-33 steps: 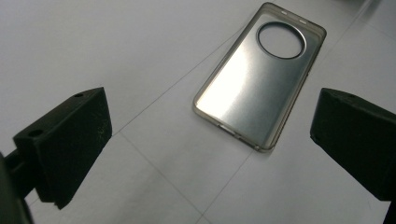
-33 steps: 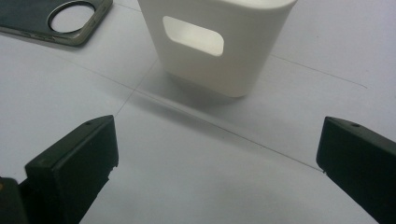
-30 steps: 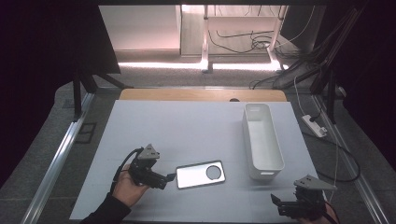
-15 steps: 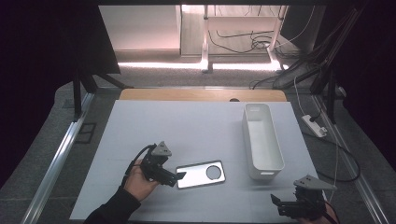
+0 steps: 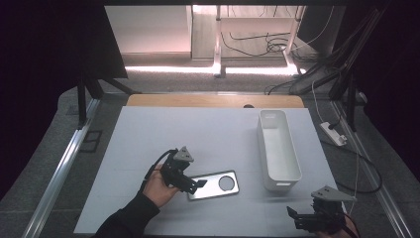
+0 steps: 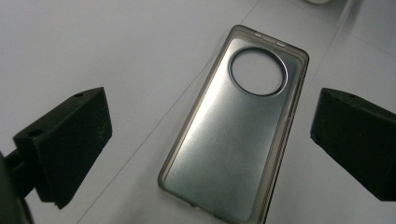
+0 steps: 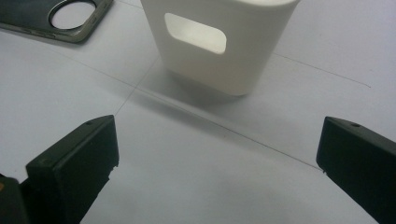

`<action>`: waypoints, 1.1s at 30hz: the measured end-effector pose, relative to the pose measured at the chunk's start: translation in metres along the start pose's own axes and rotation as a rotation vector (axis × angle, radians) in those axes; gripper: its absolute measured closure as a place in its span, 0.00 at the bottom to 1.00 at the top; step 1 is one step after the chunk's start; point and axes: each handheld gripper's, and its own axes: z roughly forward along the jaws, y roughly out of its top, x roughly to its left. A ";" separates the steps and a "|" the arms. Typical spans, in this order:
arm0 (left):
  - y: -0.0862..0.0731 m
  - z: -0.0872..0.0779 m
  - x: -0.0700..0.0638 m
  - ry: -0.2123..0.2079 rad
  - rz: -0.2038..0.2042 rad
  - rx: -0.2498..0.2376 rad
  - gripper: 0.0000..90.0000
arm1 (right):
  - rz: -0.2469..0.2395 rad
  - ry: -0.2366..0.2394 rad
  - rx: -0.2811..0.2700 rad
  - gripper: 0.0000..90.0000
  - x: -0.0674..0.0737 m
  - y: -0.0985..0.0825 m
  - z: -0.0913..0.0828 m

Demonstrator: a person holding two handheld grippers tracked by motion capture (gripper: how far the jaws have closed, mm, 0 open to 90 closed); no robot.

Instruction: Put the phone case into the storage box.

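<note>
A translucent grey phone case [image 5: 214, 185] with a round camera hole lies flat on the white table [image 5: 198, 134], inner side up. In the left gripper view the phone case [image 6: 238, 126] lies between and beyond the two wide-apart black jaws. My left gripper [image 5: 194, 184] is open, its jaws at the case's left end. My right gripper [image 5: 293, 216] stands open near the table's front right edge, nothing between its jaws. A white oblong bin [image 5: 277, 148] stands right of the case; its near end with a handle slot, the bin [image 7: 219, 42], faces the right gripper.
The case's camera-hole end [image 7: 70, 16] peeks in at the top left of the right gripper view. A wooden board [image 5: 213, 100] edges the table's far side. Metal rails [image 5: 59, 168] run along the left, and cables and a power strip [image 5: 333, 134] lie at the right.
My left gripper has moved right and slightly forward, from left of the case to its left end. The right gripper has stayed in place.
</note>
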 end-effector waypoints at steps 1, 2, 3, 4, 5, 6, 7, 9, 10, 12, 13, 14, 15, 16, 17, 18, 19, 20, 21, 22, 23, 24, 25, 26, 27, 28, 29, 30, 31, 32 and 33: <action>0.002 0.001 0.000 -0.001 0.001 0.001 0.00 | 0.000 0.000 0.000 0.00 0.000 0.000 0.000; 0.005 0.005 -0.001 -0.005 0.003 0.001 0.00 | 0.000 0.000 0.000 0.00 0.000 0.000 0.000; 0.005 0.005 -0.001 -0.005 0.003 0.001 0.00 | 0.000 0.000 0.000 0.00 0.000 0.000 0.000; 0.007 0.006 -0.002 -0.004 0.005 0.003 0.00 | -0.002 0.000 0.002 0.00 0.000 0.000 0.000; 0.009 0.008 -0.002 -0.004 0.006 0.003 0.00 | -0.001 0.000 0.002 0.00 0.000 0.000 0.000; 0.011 0.010 -0.003 -0.010 0.009 0.002 0.00 | -0.001 0.000 0.002 0.00 0.000 0.000 0.000; 0.013 0.012 -0.004 -0.011 0.010 0.001 0.00 | -0.002 0.001 0.002 0.00 0.000 0.000 0.000; 0.015 0.015 -0.004 -0.009 0.014 0.007 0.00 | -0.002 0.001 0.002 0.00 0.000 0.000 0.000; 0.016 0.016 -0.004 -0.016 0.013 0.006 0.00 | -0.001 0.001 0.002 0.00 0.000 0.000 0.000; 0.018 0.018 -0.004 -0.016 0.009 0.008 0.00 | -0.001 0.001 0.003 0.00 0.000 0.000 0.000; 0.019 0.019 -0.004 -0.008 0.013 0.011 0.01 | -0.001 0.001 0.003 0.00 0.000 0.000 0.000; 0.019 0.019 -0.005 -0.003 0.016 0.015 0.02 | -0.001 0.001 0.003 0.00 0.000 0.000 0.000; 0.020 0.019 -0.005 0.008 0.022 0.023 0.05 | -0.001 0.001 0.004 0.00 0.000 0.000 0.000; 0.020 0.020 -0.006 0.022 0.022 0.035 0.12 | -0.001 0.001 0.004 0.00 0.000 0.000 0.000; 0.019 0.020 -0.005 0.016 0.014 0.043 0.17 | -0.001 0.000 0.004 0.00 -0.001 0.000 0.000; 0.019 0.020 -0.005 0.016 0.014 0.043 0.21 | 0.000 -0.001 0.004 0.00 0.000 0.000 0.000; 0.018 0.020 -0.004 0.009 0.003 0.041 0.21 | 0.000 -0.001 0.004 0.00 0.000 0.000 0.000; 0.017 0.020 -0.003 -0.005 -0.007 0.043 0.28 | 0.000 0.000 0.005 0.00 0.000 0.000 0.000; 0.016 0.021 -0.002 -0.011 -0.008 0.051 0.37 | 0.000 -0.001 0.005 0.00 0.000 0.000 0.000; 0.015 0.022 -0.003 -0.008 -0.010 0.059 0.42 | -0.001 -0.001 0.005 0.00 0.000 0.000 0.000; 0.014 0.022 -0.003 -0.012 -0.008 0.063 0.49 | -0.001 0.000 0.007 0.00 0.000 0.000 0.000; 0.014 0.023 -0.003 -0.018 -0.006 0.065 0.55 | -0.001 0.000 0.007 0.00 0.000 0.000 0.000; 0.013 0.023 -0.003 -0.027 -0.006 0.066 0.59 | -0.002 0.000 0.007 0.00 0.000 0.000 0.000; 0.013 0.024 -0.003 -0.039 -0.007 0.071 0.66 | -0.001 0.000 0.007 0.00 0.000 0.000 0.000; 0.012 0.025 -0.003 -0.038 -0.005 0.078 0.74 | -0.002 0.000 0.008 0.00 0.000 0.000 0.000; 0.012 0.026 -0.003 -0.044 0.001 0.084 0.80 | -0.002 -0.001 0.008 0.00 0.000 0.000 0.000; 0.011 0.027 -0.003 -0.048 0.004 0.086 0.86 | -0.002 -0.001 0.007 0.00 0.000 0.000 0.001; 0.010 0.028 -0.003 -0.046 0.007 0.087 0.91 | -0.001 -0.001 0.008 0.00 0.000 0.000 0.001; 0.009 0.029 -0.003 -0.048 0.006 0.090 0.95 | 0.000 -0.001 0.007 0.00 0.000 0.000 0.001; 0.009 0.030 -0.003 -0.053 0.006 0.091 0.99 | 0.000 0.000 0.008 0.00 0.000 0.000 0.001; 0.008 0.031 -0.003 -0.054 0.009 0.097 0.99 | 0.000 -0.001 0.008 0.00 0.000 0.000 0.001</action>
